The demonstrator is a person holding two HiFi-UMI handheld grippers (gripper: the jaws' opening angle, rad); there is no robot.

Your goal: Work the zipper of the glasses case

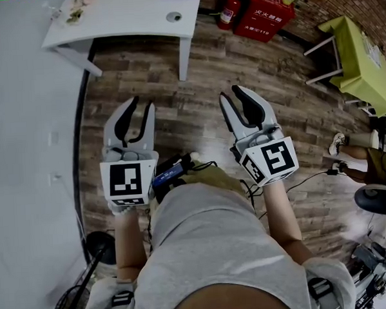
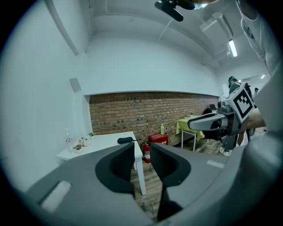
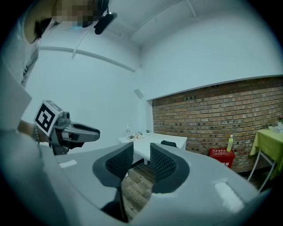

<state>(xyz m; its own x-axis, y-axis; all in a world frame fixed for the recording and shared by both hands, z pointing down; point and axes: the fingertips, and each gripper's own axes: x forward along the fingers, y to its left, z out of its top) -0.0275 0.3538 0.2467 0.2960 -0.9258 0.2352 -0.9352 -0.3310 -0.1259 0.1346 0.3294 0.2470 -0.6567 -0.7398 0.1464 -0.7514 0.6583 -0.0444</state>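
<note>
The person stands on the wooden floor (image 1: 201,66) facing a white table (image 1: 128,21), one gripper in each hand, both held out in front of the body and aimed toward the table. Left gripper (image 1: 144,101): jaws spread and empty; its own view shows only floor planks and a table leg (image 2: 141,176) in the gap. Right gripper (image 1: 229,92): jaws likewise apart, with only floor showing between the pads. The two grippers sit side by side, not touching each other. The glasses case (image 2: 125,140), a dark oblong item, lies on the table top near its far edge, toward the brick wall (image 2: 146,110). It is well apart from both grippers and in contact with neither. In the left gripper view it shows just above the tip of the left-hand jaw; in the right gripper view, just above the tip of the right-hand jaw. Its zipper is too small to make out. A red fire extinguisher (image 1: 229,10) and a red box (image 1: 263,11) stand beyond the table, against the wall.
</note>
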